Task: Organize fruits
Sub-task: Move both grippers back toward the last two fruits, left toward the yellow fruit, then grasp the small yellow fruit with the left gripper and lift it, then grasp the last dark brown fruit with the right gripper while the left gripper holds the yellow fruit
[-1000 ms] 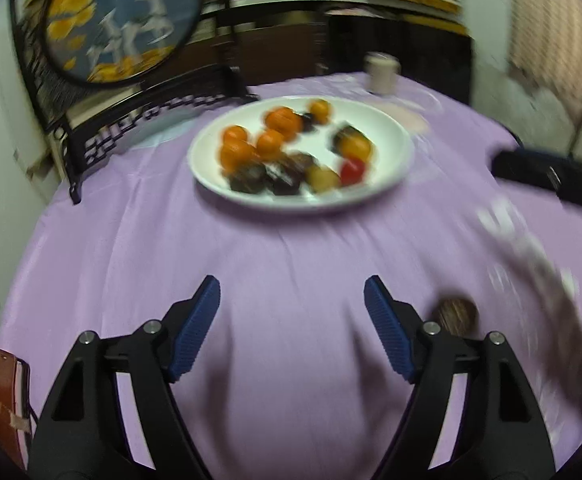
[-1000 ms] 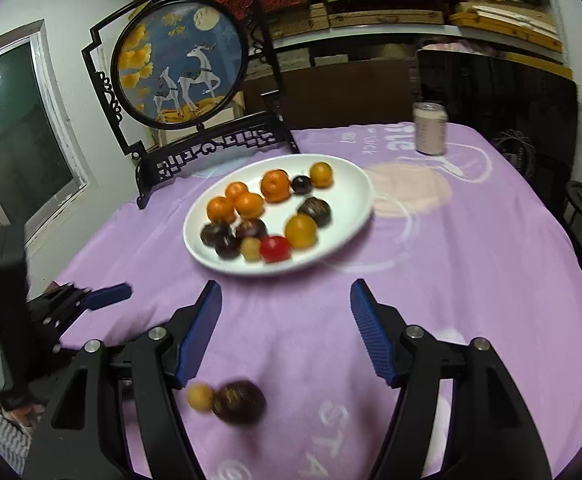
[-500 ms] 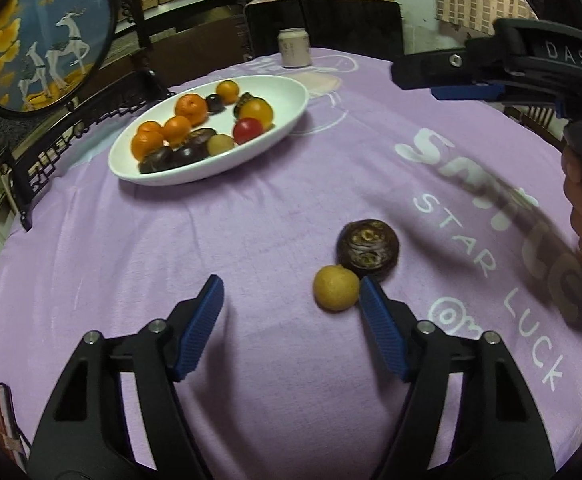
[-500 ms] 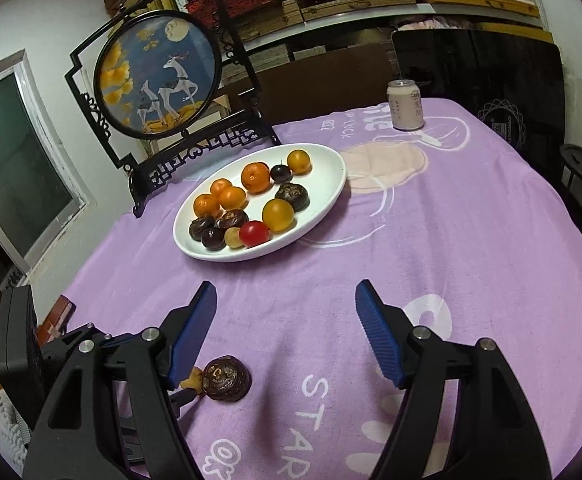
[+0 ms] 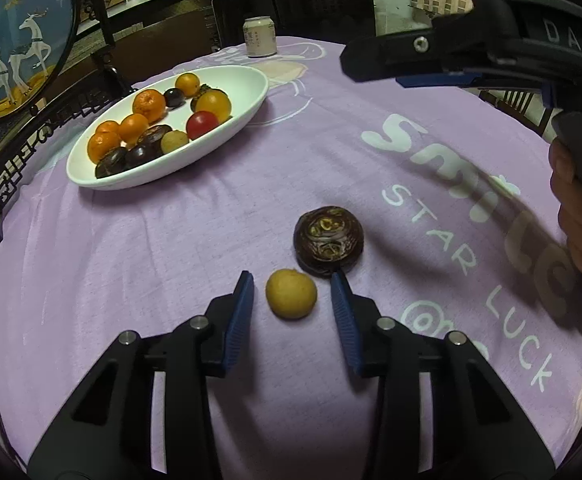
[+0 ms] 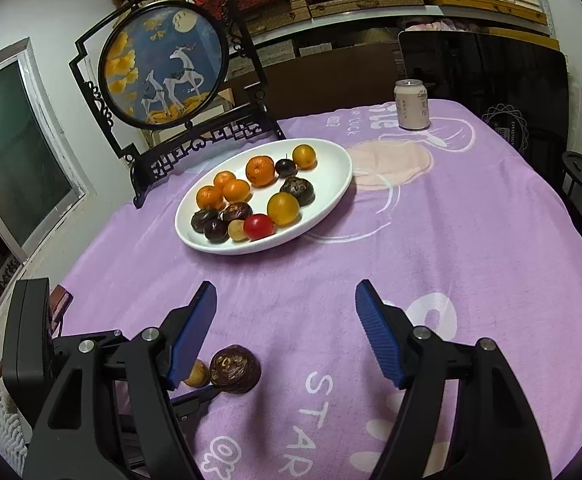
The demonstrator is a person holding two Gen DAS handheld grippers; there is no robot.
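Your left wrist view: low, close over tablecloth [image 5: 139, 248] | right: higher, farther back | shared: plate [image 5: 251, 92] [image 6: 331, 200], upper frame.

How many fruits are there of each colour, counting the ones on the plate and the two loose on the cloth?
Orange fruits: 6
Dark brown fruits: 6
Pale yellow fruits: 2
Red fruit: 1
Total: 15
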